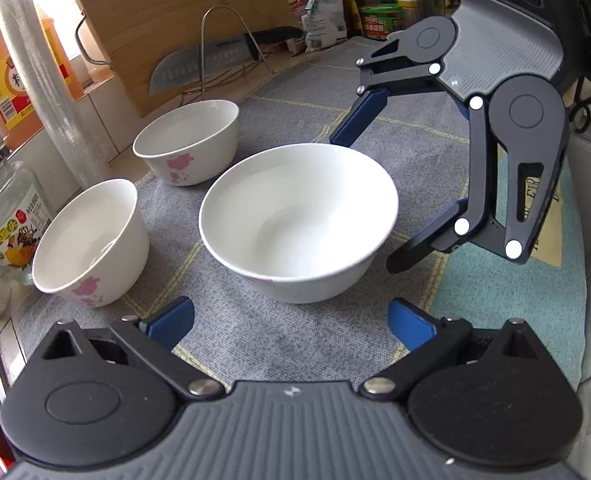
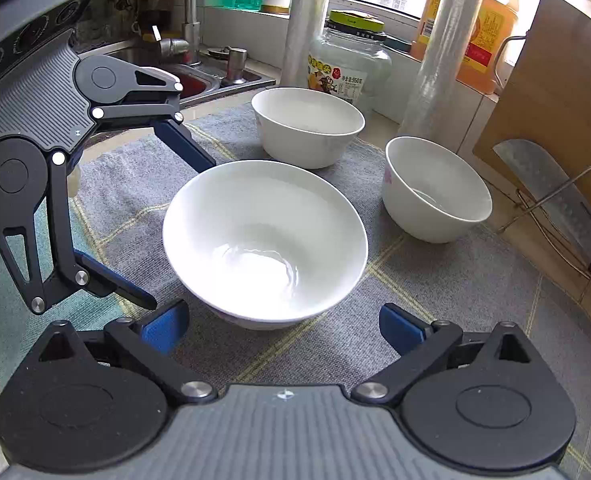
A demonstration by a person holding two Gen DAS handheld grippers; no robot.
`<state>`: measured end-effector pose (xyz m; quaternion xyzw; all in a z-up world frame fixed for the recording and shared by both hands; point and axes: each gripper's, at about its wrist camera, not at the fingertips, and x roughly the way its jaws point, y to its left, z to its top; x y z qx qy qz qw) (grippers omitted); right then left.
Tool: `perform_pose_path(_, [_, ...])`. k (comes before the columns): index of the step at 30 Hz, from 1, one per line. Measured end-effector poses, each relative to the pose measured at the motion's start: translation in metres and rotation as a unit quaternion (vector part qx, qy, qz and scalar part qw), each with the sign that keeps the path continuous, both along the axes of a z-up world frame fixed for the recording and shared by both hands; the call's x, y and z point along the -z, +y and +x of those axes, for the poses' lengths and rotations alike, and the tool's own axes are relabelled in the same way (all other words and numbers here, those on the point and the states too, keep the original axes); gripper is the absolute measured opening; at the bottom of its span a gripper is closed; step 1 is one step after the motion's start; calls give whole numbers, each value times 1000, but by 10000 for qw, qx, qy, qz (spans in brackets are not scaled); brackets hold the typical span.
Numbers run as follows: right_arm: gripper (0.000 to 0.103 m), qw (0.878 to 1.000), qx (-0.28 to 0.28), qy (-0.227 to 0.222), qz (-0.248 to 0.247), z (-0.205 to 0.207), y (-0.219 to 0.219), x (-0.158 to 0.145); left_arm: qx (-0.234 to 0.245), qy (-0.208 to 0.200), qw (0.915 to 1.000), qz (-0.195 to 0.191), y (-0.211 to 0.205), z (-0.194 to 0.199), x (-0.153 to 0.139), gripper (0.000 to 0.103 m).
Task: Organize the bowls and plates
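A wide white bowl (image 1: 299, 220) (image 2: 265, 240) stands upright on the grey mat. Two smaller white bowls with pink flowers stand beyond it: one at near left (image 1: 91, 242) (image 2: 307, 124), one farther back (image 1: 187, 140) (image 2: 435, 188). My left gripper (image 1: 291, 320) is open and empty, just short of the wide bowl; it also shows in the right wrist view (image 2: 171, 236). My right gripper (image 2: 283, 320) is open and empty on the opposite side of that bowl; it also shows in the left wrist view (image 1: 369, 200), its fingers straddling the bowl's right rim area without touching.
A cutting board (image 1: 183, 20), a knife (image 1: 199, 64) on a wire rack, an oil jug (image 1: 11, 76), a roll of film (image 1: 43, 84) and a glass jar (image 1: 11, 220) line the wall. Bottles and packets (image 1: 327, 12) stand at the back. A sink (image 2: 183, 72) lies beyond the mat.
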<state>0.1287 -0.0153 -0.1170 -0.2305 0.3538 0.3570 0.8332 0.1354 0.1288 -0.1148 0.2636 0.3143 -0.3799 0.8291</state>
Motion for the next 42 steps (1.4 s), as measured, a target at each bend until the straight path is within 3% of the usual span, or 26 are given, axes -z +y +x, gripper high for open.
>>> perform_pose_path(7, [96,9996,-237,137,-100,7,3,1,462,-45,9989,53,-2,12,-7,100])
perform_pose_path(11, [89,9990,-363,165,-176,10,5,-1,579,-39,9983,-10,-2,18,-12,98])
perform_pose_path(19, [86,9987,-448,135,-180,10,4,-5,802,-46,9968,30,-10,22,-16,94])
perform_pose_path(29, [83,9988,-425,121,-228,8,5,-7,917,-89,9957,54,-15,23,-17,94])
perform_pose_path(42, [82,9986,-423,59,-305,5,6,-8,935,234,9952,-147,-12,29,-16,94])
